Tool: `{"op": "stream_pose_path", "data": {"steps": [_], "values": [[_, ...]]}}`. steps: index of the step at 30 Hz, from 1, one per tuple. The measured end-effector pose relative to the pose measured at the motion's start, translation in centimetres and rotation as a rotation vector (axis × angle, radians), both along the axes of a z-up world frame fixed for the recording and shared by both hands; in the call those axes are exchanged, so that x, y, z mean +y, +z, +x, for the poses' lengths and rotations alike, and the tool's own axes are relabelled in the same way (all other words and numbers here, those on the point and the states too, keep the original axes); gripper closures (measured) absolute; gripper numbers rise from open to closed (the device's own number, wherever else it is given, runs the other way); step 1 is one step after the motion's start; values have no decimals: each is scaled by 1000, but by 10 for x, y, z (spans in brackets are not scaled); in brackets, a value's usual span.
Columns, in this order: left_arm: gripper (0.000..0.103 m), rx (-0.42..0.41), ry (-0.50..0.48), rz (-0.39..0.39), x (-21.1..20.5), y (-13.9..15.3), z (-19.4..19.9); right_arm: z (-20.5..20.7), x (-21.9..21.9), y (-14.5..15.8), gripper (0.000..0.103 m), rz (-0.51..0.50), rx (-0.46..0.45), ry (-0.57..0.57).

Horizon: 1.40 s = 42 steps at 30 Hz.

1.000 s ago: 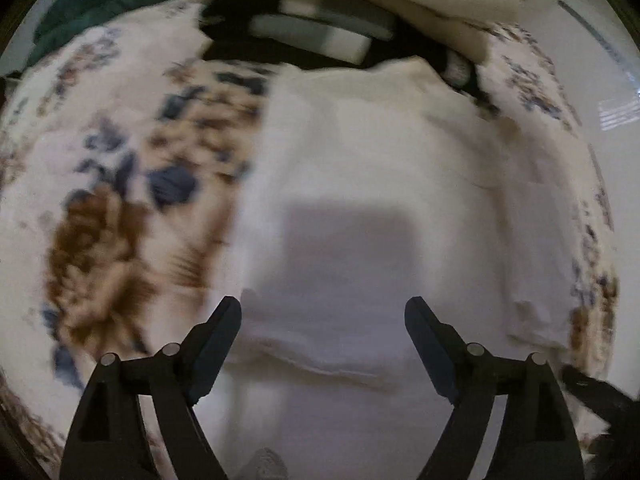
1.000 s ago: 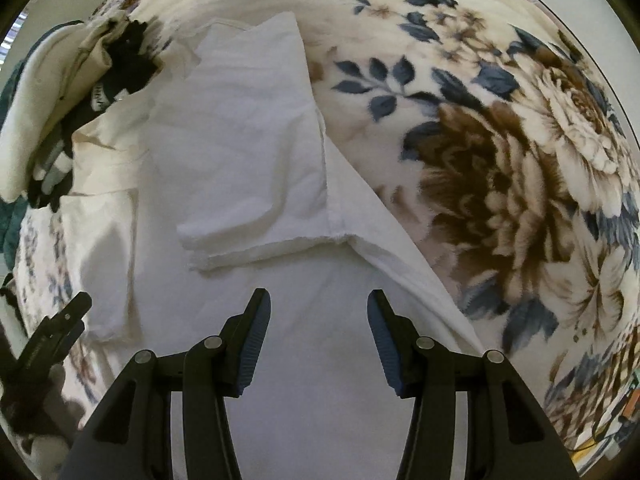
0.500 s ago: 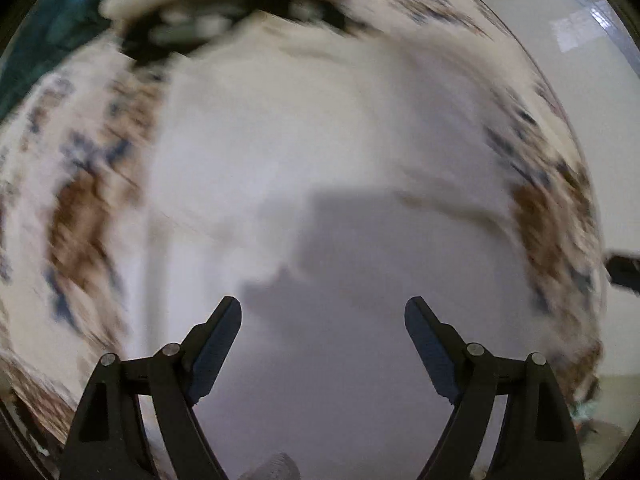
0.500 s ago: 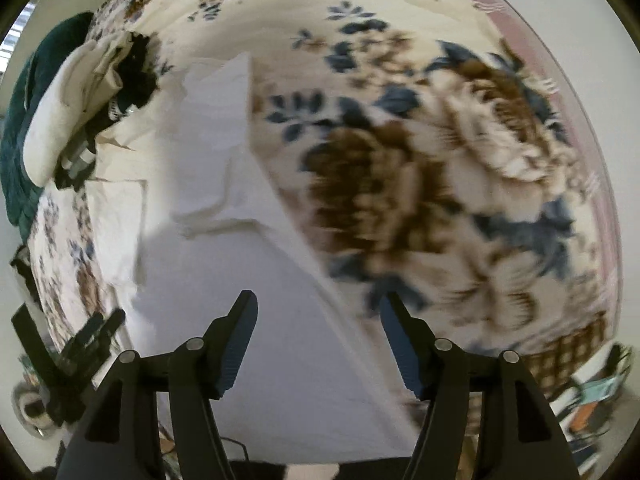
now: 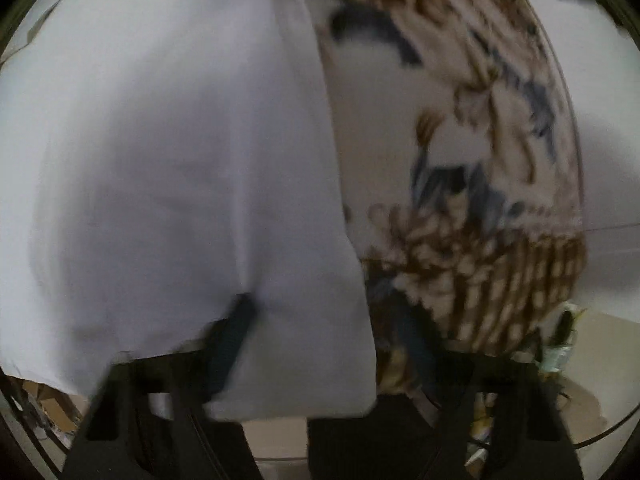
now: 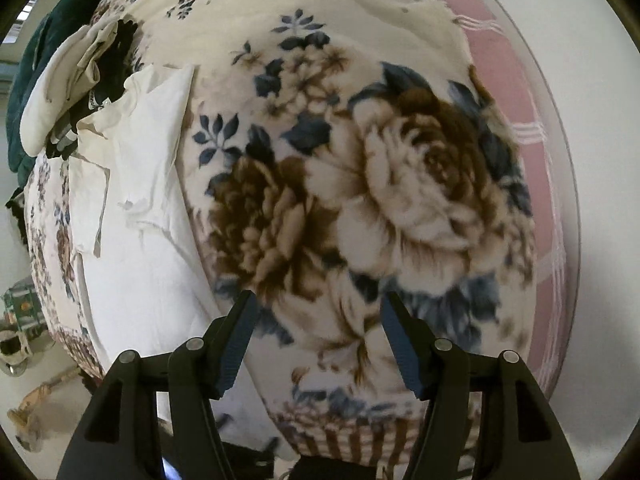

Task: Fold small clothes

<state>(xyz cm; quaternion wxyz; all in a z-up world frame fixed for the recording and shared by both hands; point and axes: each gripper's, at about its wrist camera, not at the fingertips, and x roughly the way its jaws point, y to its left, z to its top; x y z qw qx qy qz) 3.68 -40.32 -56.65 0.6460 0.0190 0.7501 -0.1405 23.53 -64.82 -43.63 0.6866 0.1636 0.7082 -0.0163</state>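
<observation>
A white garment (image 6: 136, 216) lies spread on a floral blanket (image 6: 400, 184), partly folded, in the left of the right wrist view. It fills the left of the blurred left wrist view (image 5: 168, 168), and its lower hem hangs over the bed's near edge. My left gripper (image 5: 320, 344) sits at that hem. The cloth covers the gap, one finger (image 5: 234, 340) shows beside it, and I cannot tell whether the jaws grip. My right gripper (image 6: 318, 332) is open and empty above the blanket, right of the garment.
A pile of clothes (image 6: 76, 92), cream, black and dark green, lies at the far left end of the bed. A pink sheet edge (image 6: 516, 92) runs along the right side. Floor clutter (image 6: 20, 320) shows below the bed's left edge.
The left gripper has swung down to the garment's lower hem at the bed edge. The right gripper has moved right, off the garment, over the floral blanket, and has opened wider.
</observation>
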Motion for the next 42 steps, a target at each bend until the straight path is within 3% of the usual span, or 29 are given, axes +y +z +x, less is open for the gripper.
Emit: {"op": "stream_pose_path", "data": {"steps": [1,2,6,11,16,17,18,19,20,27,33,38,42], "values": [[93,-32,4,16,0,0,-2,10,2,-5,37,17,-8,10],[100,-59,19,0,3,5,-3,17,5,-8,37,27,-12,14],[101,-117,96,-71,31,34,-9,67,21,-27,37,151,-46,22],[101,-165,159,-73,74,68,-10,155,53,-65,37,303,-45,20],[101,-176,247,-64,119,84,-4,218,80,-101,38,358,-13,-7],[101,-183,271,-59,131,88,-3,228,84,-110,44,369,5,-26],[101,-187,286,-57,138,90,-1,235,89,-117,65,381,14,-49],[101,-190,302,-56,143,92,1,240,95,-119,79,371,18,-54],[101,-195,318,-56,150,94,2,245,101,-117,100,351,10,-52],[101,-236,404,-79,205,120,7,252,175,-41,101,282,-96,78],[101,-272,526,-61,280,137,-1,265,291,31,101,231,-162,245],[101,-241,645,-78,345,126,-8,276,400,37,101,154,-163,391],[101,-213,709,-86,386,106,-12,283,479,8,101,56,-138,464]]}}
